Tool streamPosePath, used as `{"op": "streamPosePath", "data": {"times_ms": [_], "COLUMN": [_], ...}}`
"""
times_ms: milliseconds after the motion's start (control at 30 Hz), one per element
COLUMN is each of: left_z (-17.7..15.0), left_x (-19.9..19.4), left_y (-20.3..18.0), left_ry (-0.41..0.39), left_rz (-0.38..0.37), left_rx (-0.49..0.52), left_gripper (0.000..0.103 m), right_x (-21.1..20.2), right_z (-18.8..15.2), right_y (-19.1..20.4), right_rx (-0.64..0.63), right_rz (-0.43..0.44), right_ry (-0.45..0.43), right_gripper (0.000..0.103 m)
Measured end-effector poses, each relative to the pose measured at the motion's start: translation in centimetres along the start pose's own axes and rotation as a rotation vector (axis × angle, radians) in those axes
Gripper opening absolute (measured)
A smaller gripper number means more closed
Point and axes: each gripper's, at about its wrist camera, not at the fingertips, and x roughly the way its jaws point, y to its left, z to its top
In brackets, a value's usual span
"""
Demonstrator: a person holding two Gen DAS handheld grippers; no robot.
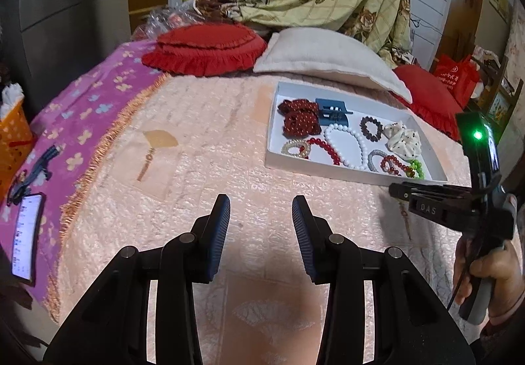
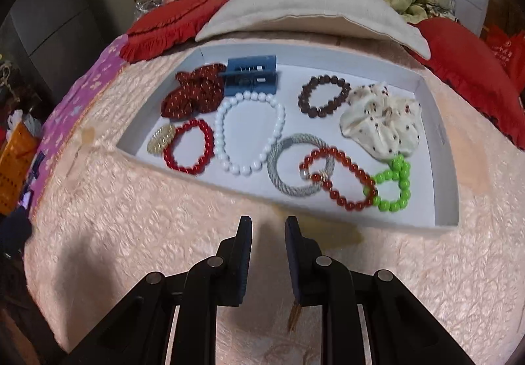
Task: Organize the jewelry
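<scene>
Right wrist view: right gripper [image 2: 268, 227] hovers open, empty, just short of tray [image 2: 328, 211] holding bracelets on bed; left gripper [image 1: 261, 211] open, idle; likely approach step, next pick needs reaching over the rim.

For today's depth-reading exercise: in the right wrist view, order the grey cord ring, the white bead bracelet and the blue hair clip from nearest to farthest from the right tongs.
1. Grey cord ring: nearest the right tongs, near the tray's front edge.
2. White bead bracelet: mid-tray, left of centre.
3. Blue hair clip: farthest, by the tray's back wall.
</scene>
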Motion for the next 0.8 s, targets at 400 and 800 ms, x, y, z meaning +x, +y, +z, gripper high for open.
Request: {"op": "streamPosePath", "data": {"times_ms": [400, 800], "left_z": [-0.8, -1.0], "left_x": [-1.2, -0.9], "left_y": [0.5, 1.5], "left_ry": [-0.048, -0.026], "left_rz": [0.121, 0.109], "left_rx": [0.027, -0.012], "left_gripper": [0.039, 0.039], "right_x": [2.8, 3.7], "right_z": [4.6, 4.0], "right_y": [1.2, 1.2], "right_rx": [0.046, 0.048], "right_rz": [-0.049, -0.060], "right_ry": [0.035, 0.102], "right_gripper": [0.019, 0.019]}}
